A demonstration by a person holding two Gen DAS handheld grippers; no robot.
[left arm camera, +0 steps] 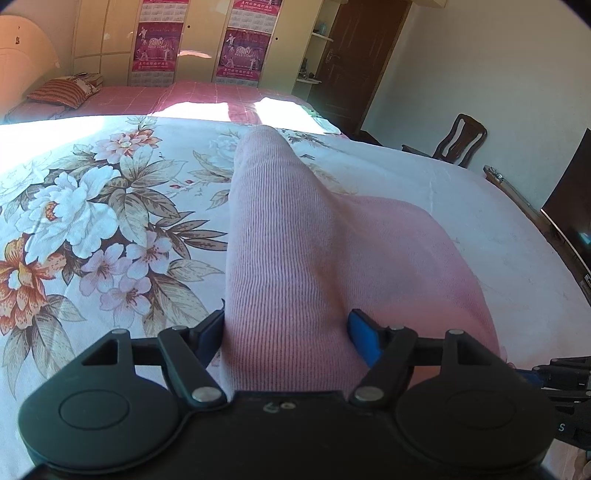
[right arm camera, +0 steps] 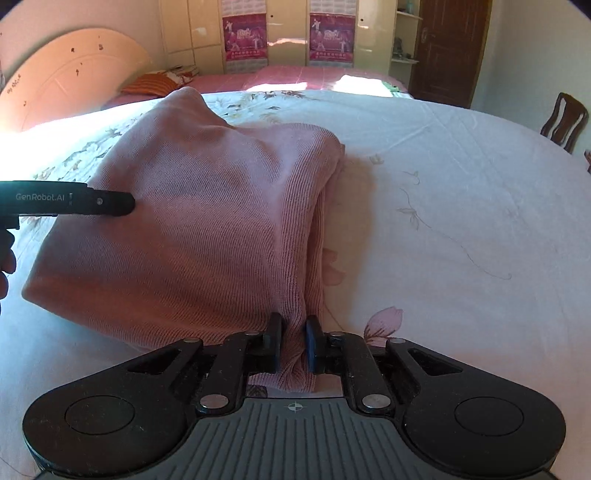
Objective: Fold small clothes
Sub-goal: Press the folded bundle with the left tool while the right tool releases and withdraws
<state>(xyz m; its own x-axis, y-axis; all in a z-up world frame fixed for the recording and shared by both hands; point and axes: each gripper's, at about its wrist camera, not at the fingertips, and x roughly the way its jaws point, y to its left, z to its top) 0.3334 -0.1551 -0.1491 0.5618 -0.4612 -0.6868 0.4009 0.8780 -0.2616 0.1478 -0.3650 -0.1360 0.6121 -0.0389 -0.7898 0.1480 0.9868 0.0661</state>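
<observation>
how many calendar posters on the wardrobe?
2. Left poster and right poster hang side by side on the cream wardrobe behind the far bed; others could be out of frame.

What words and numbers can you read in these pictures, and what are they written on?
"GenRobot.AI": on the side of the left gripper, seen from the right wrist.
"2010": on the pink calendar posters on the wardrobe doors; the rest of their print is too small and blurred to read.
"S": a lone letter on the black gear at the left wrist view's right edge; the rest is cut off.
</observation>
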